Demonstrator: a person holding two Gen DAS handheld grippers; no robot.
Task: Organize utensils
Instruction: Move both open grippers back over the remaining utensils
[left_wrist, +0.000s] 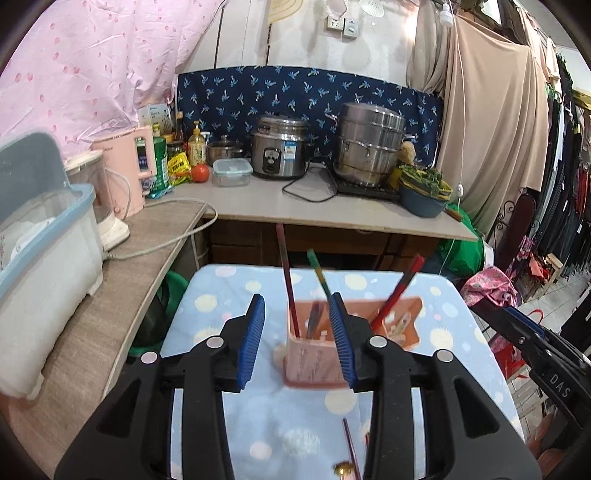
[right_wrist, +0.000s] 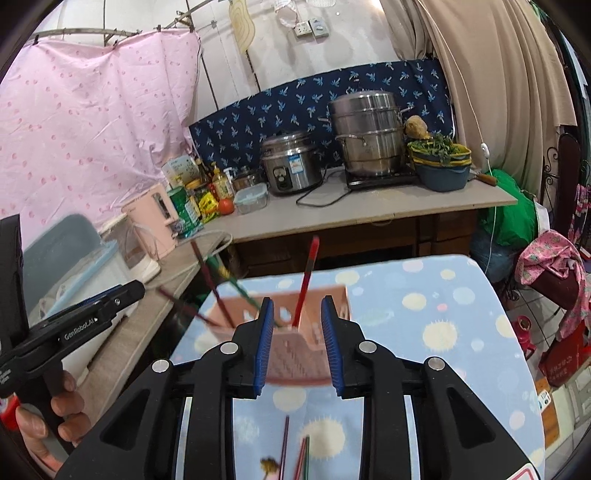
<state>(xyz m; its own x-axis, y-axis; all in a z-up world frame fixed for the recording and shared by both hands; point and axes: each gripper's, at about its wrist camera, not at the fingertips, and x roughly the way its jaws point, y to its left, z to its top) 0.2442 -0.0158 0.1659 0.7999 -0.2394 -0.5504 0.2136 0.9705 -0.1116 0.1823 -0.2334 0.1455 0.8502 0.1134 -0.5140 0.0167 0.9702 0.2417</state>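
A pink utensil holder (left_wrist: 314, 356) stands on the blue dotted cloth; it also shows in the right wrist view (right_wrist: 295, 354). Several red and green chopsticks (left_wrist: 288, 280) stand tilted in it, one red one (right_wrist: 306, 280) near its right side. More loose chopsticks (right_wrist: 295, 454) and a gold-ended piece (left_wrist: 345, 470) lie on the cloth near the cameras. My left gripper (left_wrist: 297, 332) is open and empty, just before the holder. My right gripper (right_wrist: 297, 332) is open and empty, jaws on either side of the holder's near face. The left gripper's body (right_wrist: 74, 332) shows at left.
A counter (left_wrist: 280, 206) behind holds a rice cooker (left_wrist: 280, 151), a steel steamer pot (left_wrist: 369, 144), a bowl of greens (left_wrist: 424, 188), bottles and a pink kettle (left_wrist: 125, 173). A plastic bin (left_wrist: 40, 251) sits on the left shelf. Clothes hang at right.
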